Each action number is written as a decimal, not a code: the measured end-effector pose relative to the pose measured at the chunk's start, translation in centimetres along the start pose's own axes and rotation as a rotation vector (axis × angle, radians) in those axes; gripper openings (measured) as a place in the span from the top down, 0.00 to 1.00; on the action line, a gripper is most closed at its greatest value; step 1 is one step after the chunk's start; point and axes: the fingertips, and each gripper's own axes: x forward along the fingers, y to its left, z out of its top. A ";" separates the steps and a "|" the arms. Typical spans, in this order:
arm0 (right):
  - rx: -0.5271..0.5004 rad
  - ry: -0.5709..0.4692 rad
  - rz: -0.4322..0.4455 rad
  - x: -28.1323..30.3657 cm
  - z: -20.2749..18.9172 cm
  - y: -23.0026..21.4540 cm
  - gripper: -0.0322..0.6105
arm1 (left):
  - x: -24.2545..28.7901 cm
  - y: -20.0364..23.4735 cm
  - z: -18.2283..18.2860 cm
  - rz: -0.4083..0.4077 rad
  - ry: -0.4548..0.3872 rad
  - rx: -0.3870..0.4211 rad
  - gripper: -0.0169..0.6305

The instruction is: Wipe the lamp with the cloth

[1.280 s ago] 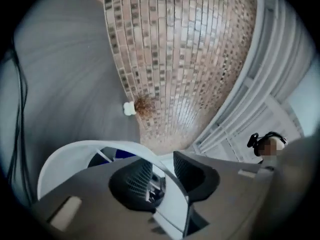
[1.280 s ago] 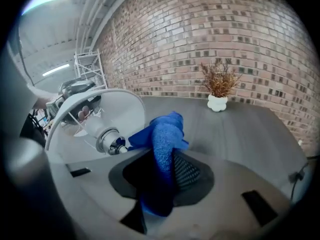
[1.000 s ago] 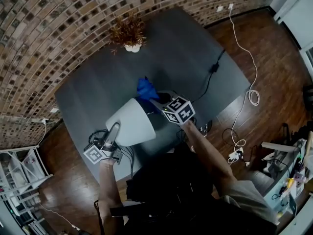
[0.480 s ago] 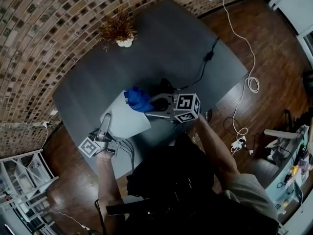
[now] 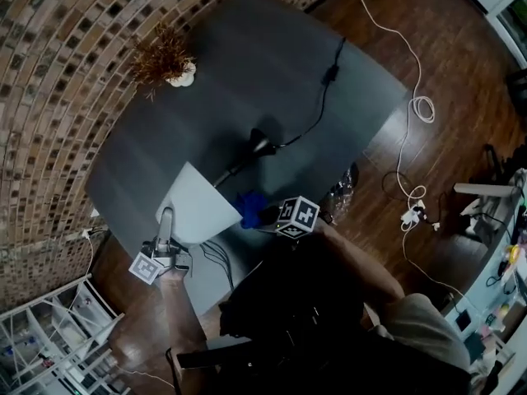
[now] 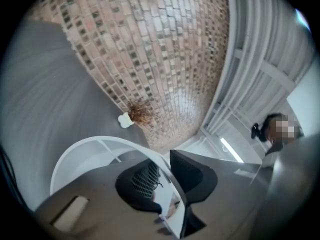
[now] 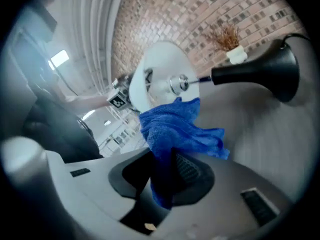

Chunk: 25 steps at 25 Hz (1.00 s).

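Wiping looked under way: the left gripper [image 6: 167, 174] had its fingers clenched on the shade rim of the tipped lamp [image 5: 198, 208] above the tabletop [image 5: 272, 64], while the right gripper [image 7: 167, 171] grasped the blue cloth [image 5: 249, 208] just beside the shade, likely needing next to press it on.

Scene showing: one bench [image 5: 272, 64], one lamp [image 5: 198, 211], one blue cloth [image 5: 248, 207], one potted plant [image 5: 162, 58], two claws: left claw [image 5: 167, 215], right claw [image 5: 260, 216].

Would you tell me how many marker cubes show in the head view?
2: one cube on the left gripper at the lampshade rim, one on the right gripper holding the blue cloth.
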 end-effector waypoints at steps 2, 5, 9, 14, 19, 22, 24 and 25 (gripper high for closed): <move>0.022 0.027 -0.065 -2.0 1.0 -0.4 0.80 | -0.2 -1.6 -1.3 -0.058 0.078 0.182 0.87; 0.069 -0.214 -0.129 -9.1 10.4 -0.9 0.80 | -0.9 -3.0 -3.9 -0.163 0.167 0.345 0.89; 0.025 -0.326 -0.014 -10.7 20.8 -1.3 0.80 | -2.0 -3.9 -6.5 -0.239 0.183 0.377 0.91; 0.247 -0.166 0.148 -2.0 21.9 -7.4 0.80 | -2.8 -4.7 -8.7 -0.284 0.196 0.374 0.92; 0.266 0.125 0.036 4.6 19.3 -11.9 0.80 | -2.7 -4.9 -9.2 -0.275 0.196 0.383 0.94; 0.253 0.102 0.156 3.2 20.2 -9.8 0.80 | -2.3 -4.6 -8.4 -0.232 0.153 0.363 0.94; 0.291 -0.025 0.249 -0.9 21.9 -8.2 0.80 | -2.0 -4.4 -7.6 -0.204 0.132 0.346 0.94; 0.299 -0.084 0.324 -3.2 22.3 -6.6 0.80 | -1.9 -4.3 -7.2 -0.190 0.125 0.336 0.94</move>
